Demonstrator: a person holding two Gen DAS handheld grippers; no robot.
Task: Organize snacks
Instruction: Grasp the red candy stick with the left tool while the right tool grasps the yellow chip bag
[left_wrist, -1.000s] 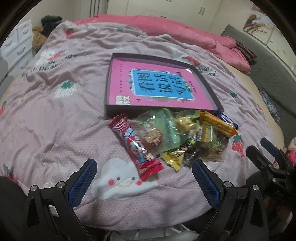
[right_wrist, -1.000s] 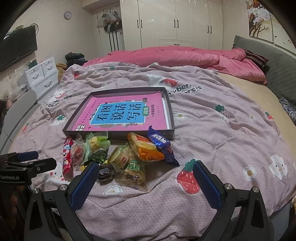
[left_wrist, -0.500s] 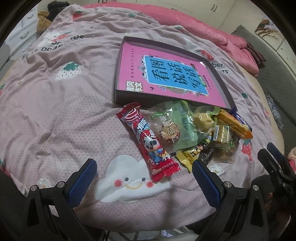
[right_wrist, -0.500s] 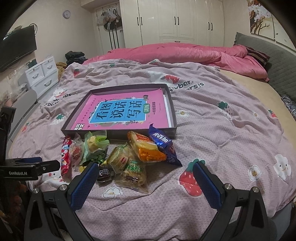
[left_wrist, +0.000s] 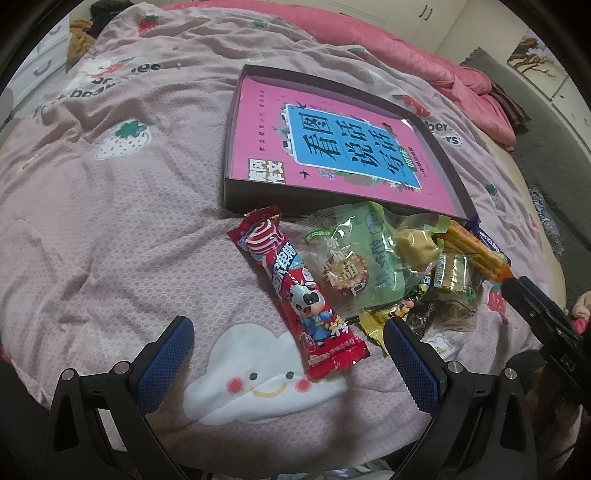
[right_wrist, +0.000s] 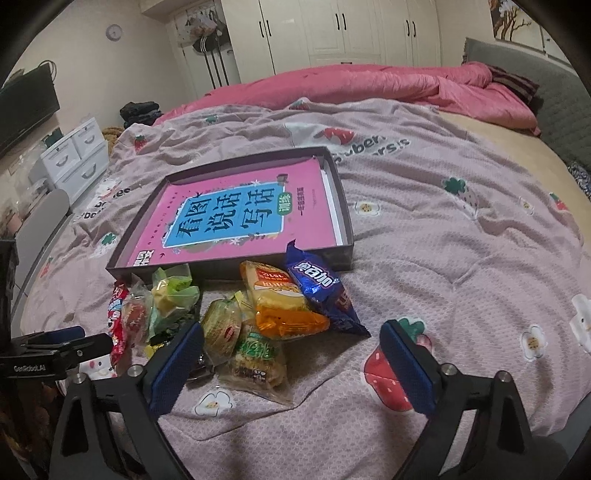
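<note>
Closer now, the left tool (left_wrist: 288, 345), spread wide and empty, hovers with the red candy bar (left_wrist: 295, 291) between its pads.

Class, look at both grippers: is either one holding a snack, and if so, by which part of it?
Nothing is held. The left gripper and right gripper both stand open above the quilt, with the red snack bar and the other packets lying loose.

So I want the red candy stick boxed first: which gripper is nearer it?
Left. The left gripper has the red candy stick between its open jaws; the right gripper hovers by the blue packet.
</note>
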